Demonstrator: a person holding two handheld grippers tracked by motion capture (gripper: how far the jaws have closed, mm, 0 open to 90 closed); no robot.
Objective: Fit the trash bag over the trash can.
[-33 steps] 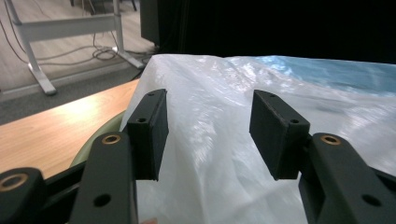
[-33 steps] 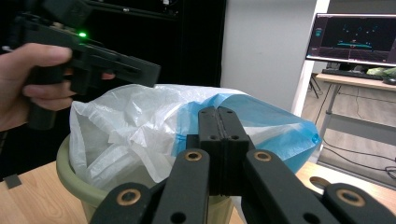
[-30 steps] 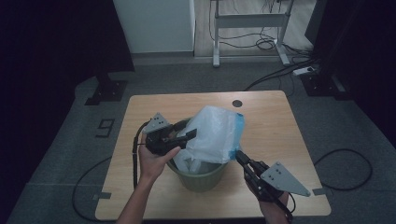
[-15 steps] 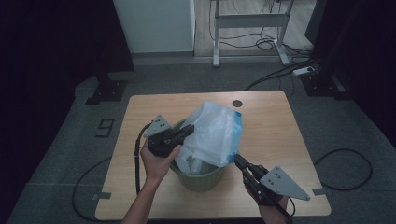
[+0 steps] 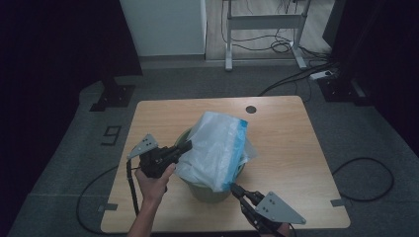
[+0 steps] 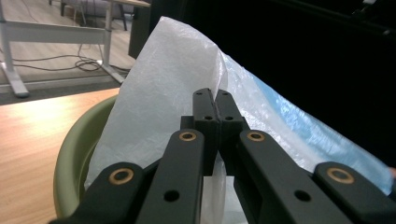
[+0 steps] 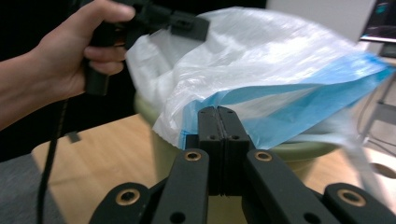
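A green bin stands on the wooden table with a white translucent bag, blue along one edge, billowing up out of it. My left gripper is shut on the bag's left edge; in the left gripper view its jaws meet with bag film pinched, the bin rim beside them. My right gripper is shut on the bag's blue near corner. In the right gripper view the blue hem sits at the tips, and the left gripper holds the far side.
A round cable hole is in the table's far side. A white desk frame and loose cables lie on the floor behind. A cable loops on the floor at right.
Both hands have shifted toward the near edge and a little lower. The right gripper has drawn the bag's blue corner down beside the bin's front.
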